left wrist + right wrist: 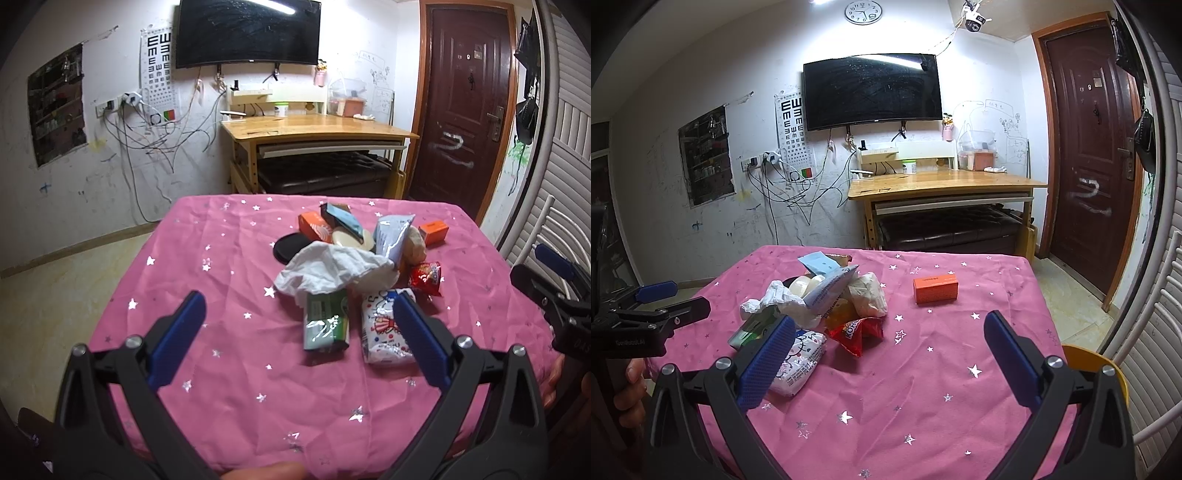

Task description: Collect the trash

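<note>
On the tabletop [229,369], which is draped in a pink cloth with silver stars, a heap of trash sits toward the middle. A crumpled white tissue [332,267] lies on top of the heap, with a green packet [325,323] just in front of it and a white cartoon-printed tissue pack [384,328] beside that on the right. A red snack wrapper [426,277] rests at the right edge of the heap, near a pale blue-and-white pouch [391,238] that stands tilted against a crumpled beige wrapper [415,245]. Farther back lie a black round lid [286,247], an orange carton [314,227] and a dark box with a blue face [341,218]. A small orange box [935,290] sits apart from the heap, to its right.

The left gripper [297,338] hovers over the near side of the tabletop, its jaws spread wide and holding nothing, pointed at the green packet and the tissue pack. The right gripper [886,356] hangs over the near right part of the cloth, jaws likewise wide and empty, the tissue pack just behind its left blue finger [764,363]. A hand [631,387] grips the left tool's handle at the left edge of the right wrist view.

Beyond the cloth stand a wooden desk [945,184], a wall-mounted television [873,90] and a dark brown door [1097,155].
</note>
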`<state>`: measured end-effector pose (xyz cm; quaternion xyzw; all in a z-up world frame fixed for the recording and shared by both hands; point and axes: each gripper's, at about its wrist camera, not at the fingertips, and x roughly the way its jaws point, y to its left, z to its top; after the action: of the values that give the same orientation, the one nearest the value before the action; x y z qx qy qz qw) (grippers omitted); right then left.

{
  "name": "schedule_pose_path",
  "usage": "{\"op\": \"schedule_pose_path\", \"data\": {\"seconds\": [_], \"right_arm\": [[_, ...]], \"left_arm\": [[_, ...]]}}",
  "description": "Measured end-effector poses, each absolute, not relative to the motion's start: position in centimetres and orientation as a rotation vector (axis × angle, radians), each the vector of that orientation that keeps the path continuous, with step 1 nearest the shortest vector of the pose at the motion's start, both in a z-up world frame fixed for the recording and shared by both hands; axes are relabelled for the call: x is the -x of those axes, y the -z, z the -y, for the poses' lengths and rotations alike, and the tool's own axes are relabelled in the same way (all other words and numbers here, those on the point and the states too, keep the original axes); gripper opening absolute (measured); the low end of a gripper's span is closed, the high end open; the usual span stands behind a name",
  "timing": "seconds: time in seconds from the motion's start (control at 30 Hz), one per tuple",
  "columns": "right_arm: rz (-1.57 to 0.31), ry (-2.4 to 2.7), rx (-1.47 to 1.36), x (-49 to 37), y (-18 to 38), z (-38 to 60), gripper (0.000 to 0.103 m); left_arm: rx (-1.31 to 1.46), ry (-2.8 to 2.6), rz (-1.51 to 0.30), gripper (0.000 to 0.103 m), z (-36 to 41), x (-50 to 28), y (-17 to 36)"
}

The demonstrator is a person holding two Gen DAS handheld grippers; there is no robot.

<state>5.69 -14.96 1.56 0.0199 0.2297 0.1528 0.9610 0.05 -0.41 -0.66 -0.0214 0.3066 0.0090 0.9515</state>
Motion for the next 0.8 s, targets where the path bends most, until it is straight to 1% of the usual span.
{"op": "schedule_pose_path", "data": {"seconds": [0.8], "right_arm": [[-0.467, -0.314, -0.040, -5.66, -1.56, 14.93, 0.096]], "left_arm": [[0.036, -0.019, -0.623, 0.097, 0.72, -0.07, 0.79]]}}
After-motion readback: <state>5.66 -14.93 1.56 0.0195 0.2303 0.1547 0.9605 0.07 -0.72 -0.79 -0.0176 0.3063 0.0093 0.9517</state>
